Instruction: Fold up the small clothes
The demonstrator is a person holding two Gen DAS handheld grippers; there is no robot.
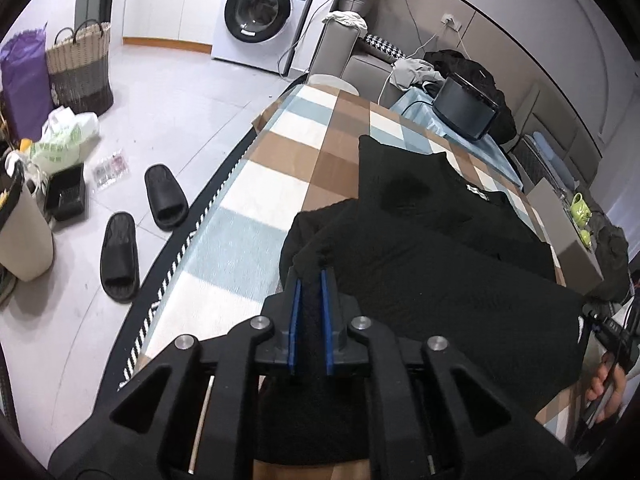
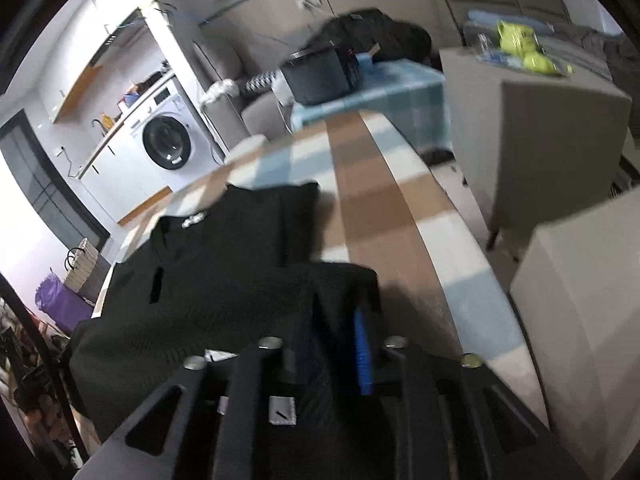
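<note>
On the left side, the left gripper (image 1: pixel 311 280) has its jaws clamped on a bunched corner of the black garment (image 1: pixel 440 248), black fabric filling the gap between the blue pads. That corner is raised off the checked worktop (image 1: pixel 240 216), and a flap of cloth already lies doubled over the part beneath it, so a fold looks to be under way rather than finished. The far part of the garment, with its neckline and white label, lies flat on the worktop, apart from the dark box (image 1: pixel 466 108) at the far end. Moving right, the right gripper (image 2: pixel 340 320) holds the opposite near corner; cloth runs up between its jaws beside one blue pad, so I judge them clamped on the garment, though the other pad is hidden by fabric. Judging from this, the near edge is lifted at both corners and has yet to be laid down and smoothed; further folds probably remain.
</note>
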